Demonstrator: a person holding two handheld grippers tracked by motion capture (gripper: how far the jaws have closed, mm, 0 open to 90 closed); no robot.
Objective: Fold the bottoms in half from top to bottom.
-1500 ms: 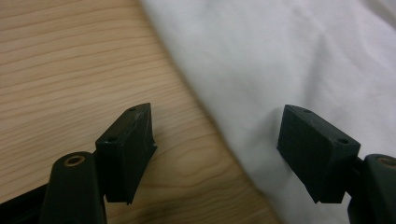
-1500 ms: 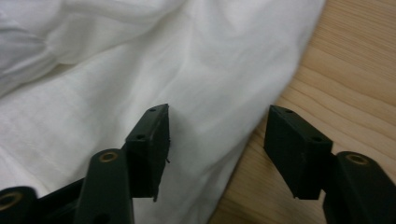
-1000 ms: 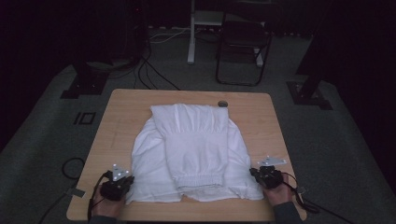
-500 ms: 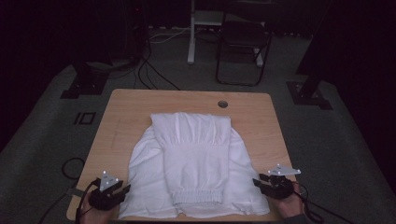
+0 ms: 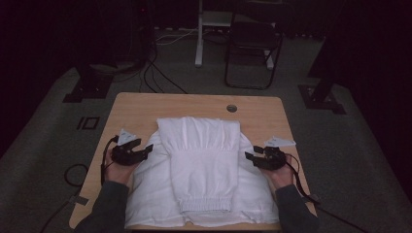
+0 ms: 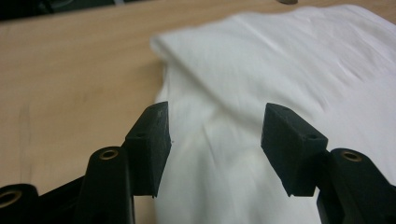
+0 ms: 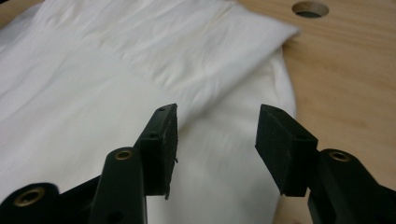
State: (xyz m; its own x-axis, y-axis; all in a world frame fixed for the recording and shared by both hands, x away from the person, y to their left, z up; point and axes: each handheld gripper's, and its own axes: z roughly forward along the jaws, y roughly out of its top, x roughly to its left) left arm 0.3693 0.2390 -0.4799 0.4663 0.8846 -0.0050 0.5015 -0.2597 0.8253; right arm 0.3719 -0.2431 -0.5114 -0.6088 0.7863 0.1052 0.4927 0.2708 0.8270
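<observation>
Cloth (image 5: 201,170), white and folded, lay on the table (image 5: 145,104) between the grippers, while the left gripper (image 5: 145,150) and right gripper (image 5: 250,157) hovered over its side edges, their jaws having just opened, released, with nothing clamped between them.

Wooden table (image 5: 141,109) with round hole (image 5: 231,108), chair (image 5: 252,43), floor cables (image 5: 160,73)
</observation>
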